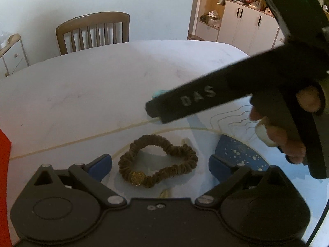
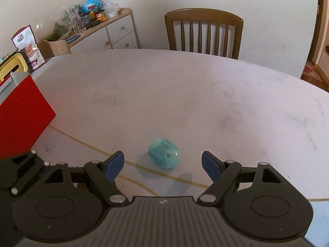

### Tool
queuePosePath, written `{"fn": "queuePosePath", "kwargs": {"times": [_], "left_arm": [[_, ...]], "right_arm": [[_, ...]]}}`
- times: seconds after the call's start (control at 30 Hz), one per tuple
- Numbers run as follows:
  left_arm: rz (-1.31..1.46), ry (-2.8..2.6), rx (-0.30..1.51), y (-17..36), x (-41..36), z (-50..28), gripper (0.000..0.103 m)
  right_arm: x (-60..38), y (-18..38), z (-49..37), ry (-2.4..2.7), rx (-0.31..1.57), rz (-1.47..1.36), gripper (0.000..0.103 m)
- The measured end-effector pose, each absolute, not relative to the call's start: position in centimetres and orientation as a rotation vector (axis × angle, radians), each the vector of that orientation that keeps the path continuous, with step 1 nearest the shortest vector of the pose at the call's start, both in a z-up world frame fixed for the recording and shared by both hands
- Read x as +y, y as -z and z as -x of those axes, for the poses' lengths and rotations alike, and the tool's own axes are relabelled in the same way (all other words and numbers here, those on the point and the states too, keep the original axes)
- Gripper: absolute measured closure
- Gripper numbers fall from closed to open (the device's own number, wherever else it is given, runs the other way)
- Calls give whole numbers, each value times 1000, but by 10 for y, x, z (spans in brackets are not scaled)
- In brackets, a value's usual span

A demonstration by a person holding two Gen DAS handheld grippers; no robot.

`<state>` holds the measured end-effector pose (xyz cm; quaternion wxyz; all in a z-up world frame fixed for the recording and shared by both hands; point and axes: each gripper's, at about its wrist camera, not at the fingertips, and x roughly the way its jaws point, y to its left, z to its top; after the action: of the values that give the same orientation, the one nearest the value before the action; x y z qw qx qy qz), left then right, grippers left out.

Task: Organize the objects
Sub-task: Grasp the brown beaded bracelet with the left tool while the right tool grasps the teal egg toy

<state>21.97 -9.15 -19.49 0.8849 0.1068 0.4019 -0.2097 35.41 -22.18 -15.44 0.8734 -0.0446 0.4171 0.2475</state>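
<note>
Left wrist view: brown hair scrunchie [image 1: 158, 160] with a gold glitter bead, lying on a pale mat [image 1: 205, 142] with a blue speckled patch, directly between the blue pads of the left tongs [image 1: 160, 164]. Those tongs are spread wide, touching nothing. The right tongs cross the upper right as a black bar marked "DAS", gripped by a hand [image 1: 287, 131]; only a sliver of the teal object [image 1: 159, 93] peeks out behind the bar — this view hides the rest.

Right wrist view: teal rounded object [image 2: 164, 156] in full, slightly blurred, resting on the white worktop [image 2: 185, 94] just beyond a thin gold line. Right tongs [image 2: 163, 164] spread wide, empty, the teal object between and just ahead of the pads, not touched. Scrunchie not seen here. Also only here — red box [image 2: 22, 119] at left, wooden chair [image 2: 203, 35] across the worktop.
</note>
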Motion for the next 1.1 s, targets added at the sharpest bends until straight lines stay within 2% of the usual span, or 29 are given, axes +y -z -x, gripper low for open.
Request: {"fn": "queuePosePath", "kwargs": {"times": [0.1, 0.3, 0.37, 0.4, 0.47, 0.57, 0.73, 1.1], "left_arm": [[-236, 428, 820, 199, -93, -219, 13], [-268, 431, 789, 198, -97, -213, 35], [-267, 432, 783, 196, -97, -211, 50], [-265, 431, 783, 195, -96, -211, 52], [-263, 429, 782, 194, -96, -211, 64], [-256, 422, 784, 192, -94, -212, 74], [-238, 418, 789, 188, -89, -214, 83], [-178, 427, 800, 168, -72, -219, 85]], "right_arm": [[-216, 158, -359, -526, 873, 102, 26], [-211, 165, -361, -527, 872, 118, 43], [-211, 165, -361, -523, 866, 119, 56], [-211, 165, -361, -521, 864, 121, 59], [-212, 166, -361, -517, 860, 124, 67], [-214, 165, -359, -517, 857, 117, 67], [-217, 163, -351, -498, 851, 115, 67], [-226, 134, -318, -490, 852, 45, 67]]}}
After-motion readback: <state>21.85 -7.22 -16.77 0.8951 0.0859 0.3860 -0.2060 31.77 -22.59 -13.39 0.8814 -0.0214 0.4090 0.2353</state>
